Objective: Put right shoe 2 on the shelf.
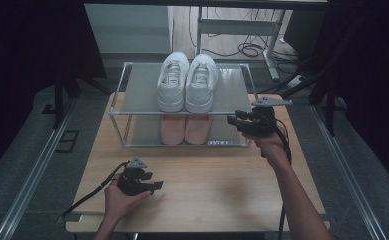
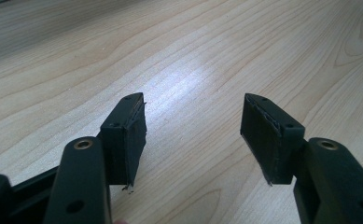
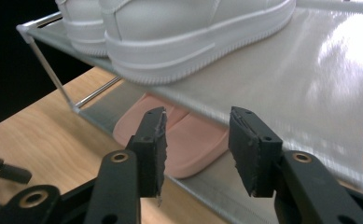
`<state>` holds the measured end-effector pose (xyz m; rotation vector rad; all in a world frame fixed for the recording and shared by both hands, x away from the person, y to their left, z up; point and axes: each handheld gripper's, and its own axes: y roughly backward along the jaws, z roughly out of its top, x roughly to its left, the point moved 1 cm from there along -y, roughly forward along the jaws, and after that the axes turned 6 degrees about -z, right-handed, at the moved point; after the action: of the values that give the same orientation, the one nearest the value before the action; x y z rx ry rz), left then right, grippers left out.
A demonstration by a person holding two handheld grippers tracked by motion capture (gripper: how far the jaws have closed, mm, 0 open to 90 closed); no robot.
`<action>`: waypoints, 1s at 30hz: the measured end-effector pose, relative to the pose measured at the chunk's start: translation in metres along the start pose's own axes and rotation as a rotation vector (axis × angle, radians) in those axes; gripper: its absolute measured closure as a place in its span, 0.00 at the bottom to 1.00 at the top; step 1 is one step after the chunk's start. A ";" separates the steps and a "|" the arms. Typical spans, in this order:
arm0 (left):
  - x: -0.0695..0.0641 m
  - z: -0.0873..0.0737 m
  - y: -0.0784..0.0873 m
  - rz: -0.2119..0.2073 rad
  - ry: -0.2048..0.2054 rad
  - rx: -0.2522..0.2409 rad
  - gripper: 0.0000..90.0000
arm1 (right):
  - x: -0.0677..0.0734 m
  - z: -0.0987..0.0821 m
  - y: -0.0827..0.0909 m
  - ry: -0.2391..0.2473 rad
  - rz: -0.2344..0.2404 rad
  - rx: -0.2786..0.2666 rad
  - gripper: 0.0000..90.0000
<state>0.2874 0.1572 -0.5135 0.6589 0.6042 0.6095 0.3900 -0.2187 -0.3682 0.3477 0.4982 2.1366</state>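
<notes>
A pair of white sneakers [image 1: 187,82] stands on the top shelf of a metal shoe rack [image 1: 137,92]. A pair of pink slippers [image 1: 184,129] lies on the lower shelf. My right gripper [image 1: 233,120] hovers at the rack's front right corner, open and holding nothing. In the right gripper view its jaws [image 3: 197,149] point at the pink slippers [image 3: 128,126] under the sneaker [image 3: 179,32]. My left gripper [image 1: 154,186] rests low over the wooden table near the front left. It is open [image 2: 193,135] with bare wood between its jaws.
The wooden table [image 1: 207,185] has bare room in front of the rack. Metal floor rails [image 1: 32,175] run along both sides. Behind the rack stand a desk frame and loose cables [image 1: 249,49]. Dark curtains close in left and right.
</notes>
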 end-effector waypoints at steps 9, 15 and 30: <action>-0.002 -0.001 -0.001 0.002 0.006 -0.009 0.45 | -0.004 -0.040 0.021 0.010 0.005 -0.013 0.58; -0.002 -0.001 -0.002 -0.001 0.005 -0.010 0.45 | -0.004 -0.078 0.030 0.018 0.009 0.008 0.55; -0.002 -0.001 -0.004 -0.004 0.012 -0.002 0.45 | -0.021 -0.161 0.026 -0.079 -0.013 0.078 0.54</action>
<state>0.2862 0.1536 -0.5165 0.6524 0.6158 0.6105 0.3162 -0.2856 -0.4992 0.4700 0.5373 2.0862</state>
